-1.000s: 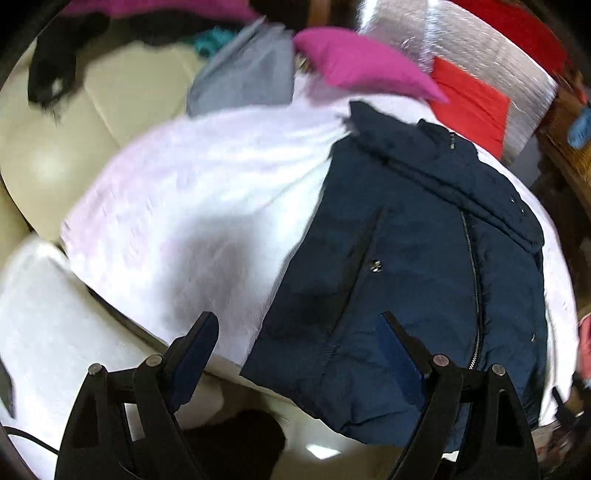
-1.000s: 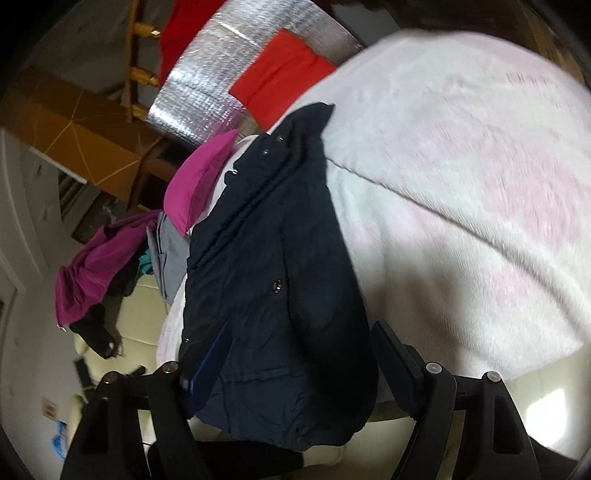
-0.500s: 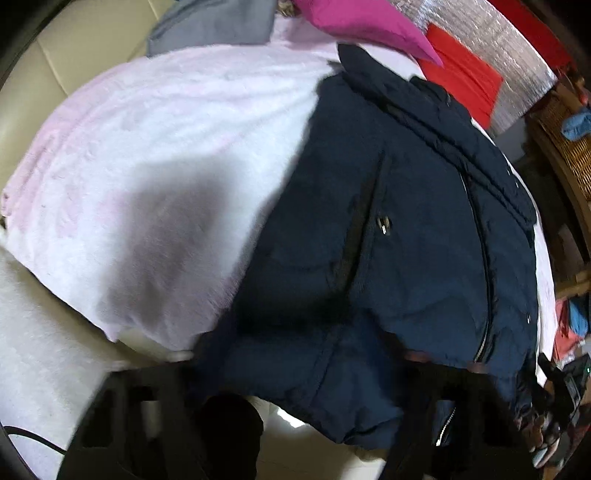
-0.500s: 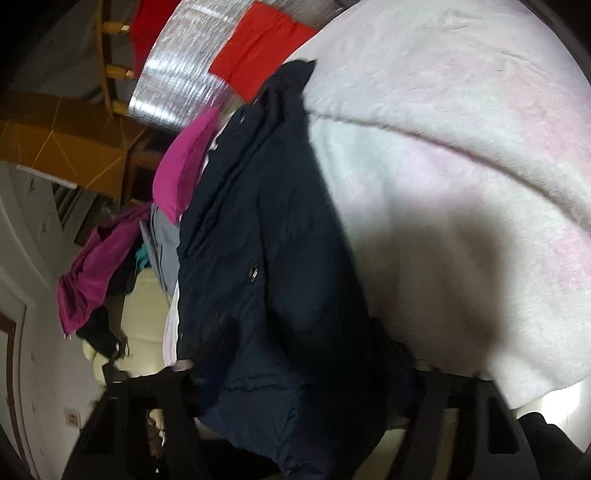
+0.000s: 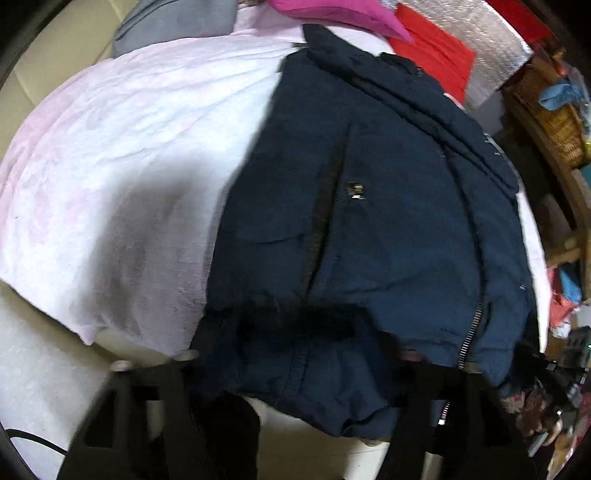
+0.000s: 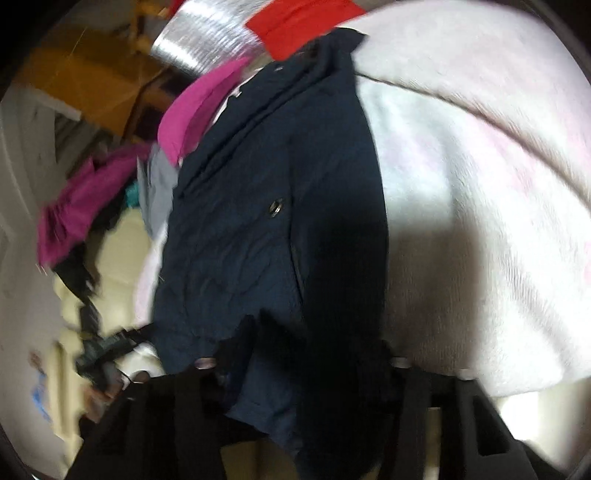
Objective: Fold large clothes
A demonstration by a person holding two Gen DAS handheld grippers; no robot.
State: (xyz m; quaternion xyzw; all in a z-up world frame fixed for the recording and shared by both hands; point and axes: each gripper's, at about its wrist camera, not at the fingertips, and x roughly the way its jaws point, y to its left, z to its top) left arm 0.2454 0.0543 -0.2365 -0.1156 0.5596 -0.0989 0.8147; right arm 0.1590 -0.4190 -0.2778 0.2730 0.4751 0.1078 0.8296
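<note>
A dark navy padded jacket (image 5: 369, 221) lies folded lengthwise on a white-pink fleece blanket (image 5: 129, 147), hem toward me, collar far. My left gripper (image 5: 299, 354) is open, its fingers wide apart on either side of the jacket's hem, with the tips hidden under the cloth. In the right wrist view the jacket (image 6: 266, 229) runs away from me. My right gripper (image 6: 299, 365) is also open, straddling the hem at the jacket's other corner. Both views are blurred.
A magenta cushion (image 5: 332, 14), a grey garment (image 5: 173, 26), a red cloth (image 5: 432, 55) and a silver foil mat (image 5: 491, 33) lie beyond the collar. The cream sofa (image 5: 40, 85) is at left. A wicker basket (image 5: 550, 118) stands right.
Both grippers have moved forward and down onto the jacket's hem. The fingers, a second ago clear of the cloth, now straddle it with their tips covered.
</note>
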